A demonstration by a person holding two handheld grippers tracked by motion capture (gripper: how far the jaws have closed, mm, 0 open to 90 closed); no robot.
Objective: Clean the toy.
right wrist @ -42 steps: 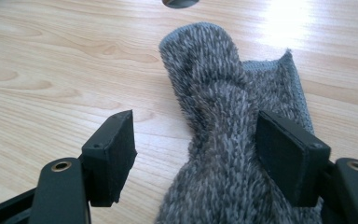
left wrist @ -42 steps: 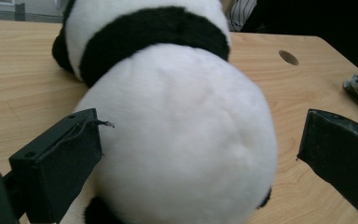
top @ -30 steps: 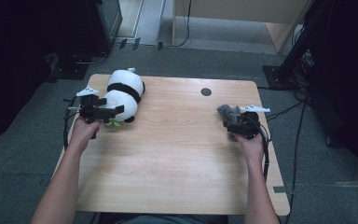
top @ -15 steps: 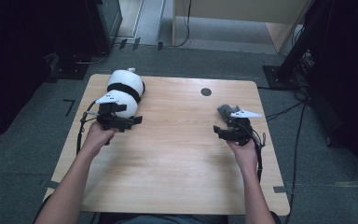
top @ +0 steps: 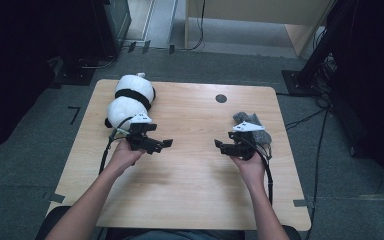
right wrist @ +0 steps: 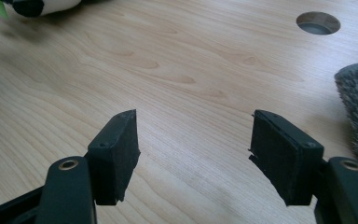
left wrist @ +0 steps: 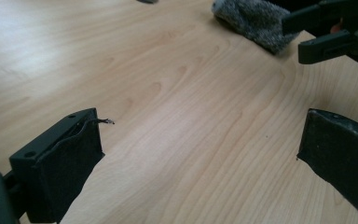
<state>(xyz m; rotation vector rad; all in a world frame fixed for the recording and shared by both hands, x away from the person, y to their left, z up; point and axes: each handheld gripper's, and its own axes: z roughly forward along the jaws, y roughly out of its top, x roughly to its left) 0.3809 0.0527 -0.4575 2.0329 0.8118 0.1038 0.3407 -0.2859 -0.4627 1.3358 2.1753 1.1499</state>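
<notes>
Nearest in the high view, two forearms come up from the bottom edge onto the pale wooden desk [top: 190,200]. Left of centre, the left gripper [top: 167,143] points toward the middle of the frame, its jaws spread wide with bare wood between them, as the left gripper view confirms. Right of centre, the right gripper [top: 218,145] faces it, well apart, jaws also parted and grasping nothing. Just behind the right gripper, at the right of the frame, lies a grey fuzzy cloth [top: 254,127]; in the right gripper view it sits at the right edge, beside the jaws. Behind the left hand, upper left, a white-and-black plush toy [top: 130,97] lies on the desk. Farther back, a round hole [top: 221,98] marks the desk top.
</notes>
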